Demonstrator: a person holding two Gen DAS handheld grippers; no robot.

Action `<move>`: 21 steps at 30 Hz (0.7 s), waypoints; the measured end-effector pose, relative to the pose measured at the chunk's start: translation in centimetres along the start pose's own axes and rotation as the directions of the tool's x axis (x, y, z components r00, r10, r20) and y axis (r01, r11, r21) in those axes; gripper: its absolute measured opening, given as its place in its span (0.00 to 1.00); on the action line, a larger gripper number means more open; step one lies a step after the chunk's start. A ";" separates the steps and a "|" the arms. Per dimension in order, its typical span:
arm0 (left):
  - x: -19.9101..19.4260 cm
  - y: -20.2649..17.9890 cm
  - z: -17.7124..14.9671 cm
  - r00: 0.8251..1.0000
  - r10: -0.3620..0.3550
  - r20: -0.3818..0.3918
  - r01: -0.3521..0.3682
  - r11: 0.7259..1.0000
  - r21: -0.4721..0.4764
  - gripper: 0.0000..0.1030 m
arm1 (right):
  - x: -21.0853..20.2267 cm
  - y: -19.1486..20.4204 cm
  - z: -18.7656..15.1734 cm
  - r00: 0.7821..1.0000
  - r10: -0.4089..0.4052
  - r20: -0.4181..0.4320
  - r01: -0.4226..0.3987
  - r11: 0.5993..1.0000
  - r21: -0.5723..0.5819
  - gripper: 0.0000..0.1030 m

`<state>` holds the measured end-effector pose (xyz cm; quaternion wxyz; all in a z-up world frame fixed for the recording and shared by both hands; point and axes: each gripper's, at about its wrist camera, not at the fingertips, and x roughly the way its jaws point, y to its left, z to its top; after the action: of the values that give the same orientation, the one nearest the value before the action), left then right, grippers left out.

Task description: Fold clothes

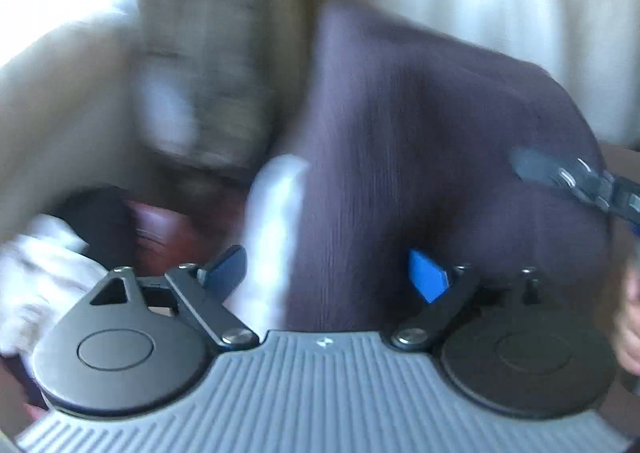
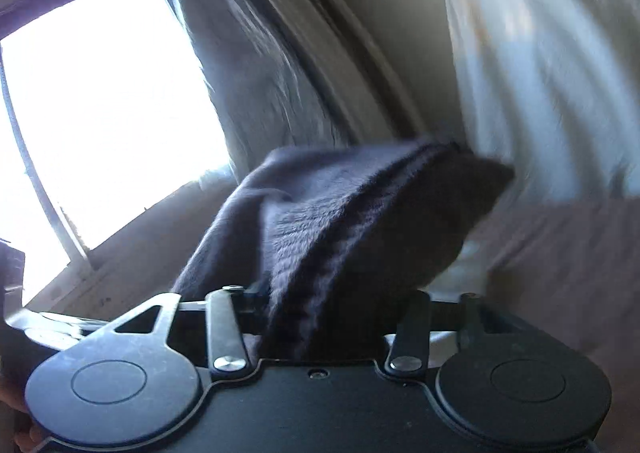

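A dark purple ribbed garment (image 1: 420, 141) hangs bunched in front of my left gripper (image 1: 326, 275), with a pale strip of cloth (image 1: 272, 237) beside it. The blue pads (image 1: 428, 277) stand wide apart; the cloth passes between them and the right pad's face shows bare. The picture is smeared by motion. At the garment's right edge I see the tip of my right gripper (image 1: 560, 175). In the right wrist view the same garment (image 2: 360, 221) rises from between the jaws of the right gripper (image 2: 332, 305) and drapes over it, hiding both fingers.
A crumpled white cloth (image 1: 40, 285) lies at the lower left on a reddish-brown surface (image 1: 160, 237). A person's hand (image 1: 630, 325) shows at the right edge. A bright window (image 2: 112, 113) and pale curtains (image 2: 540, 73) stand behind.
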<state>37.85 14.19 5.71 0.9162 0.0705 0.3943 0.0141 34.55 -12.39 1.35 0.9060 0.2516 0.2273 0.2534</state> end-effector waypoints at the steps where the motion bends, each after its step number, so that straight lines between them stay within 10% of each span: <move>1: 2.5 1.2 -0.7 0.998 -0.008 -0.063 0.008 1.000 -0.004 0.85 | 2.9 -1.0 -0.6 0.999 -0.017 -0.048 0.018 0.999 0.039 0.66; 3: 7.5 2.9 -2.9 0.972 -0.060 -0.225 0.043 0.996 -0.082 0.80 | 7.4 -3.3 -3.2 0.985 -0.104 -0.138 0.117 0.989 0.087 0.68; 8: 8.4 5.1 -6.7 0.968 -0.244 -0.060 0.220 0.937 -0.272 0.81 | 5.2 -7.1 -7.0 0.999 -0.030 -0.036 0.038 0.966 0.257 0.73; 16: 5.0 -0.1 -7.1 0.993 -0.066 0.095 0.061 0.997 0.053 0.79 | -0.3 -8.7 -12.5 0.971 0.219 -0.095 -0.182 0.937 0.299 0.76; 19: 4.1 -1.6 -5.8 0.985 -0.061 0.162 0.044 0.993 0.107 0.79 | -1.2 -6.1 -13.1 0.986 0.151 -0.072 -0.127 0.954 0.271 0.34; 21: 3.3 -2.2 -5.1 0.981 -0.108 0.159 0.091 0.989 0.114 0.80 | -3.5 -3.7 -12.9 0.986 0.165 -0.038 -0.148 0.949 0.280 0.30</move>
<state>36.39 12.92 -0.48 0.9402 0.1001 0.3202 -0.0586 26.15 -12.72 -9.71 0.8317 0.3848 0.2672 0.2979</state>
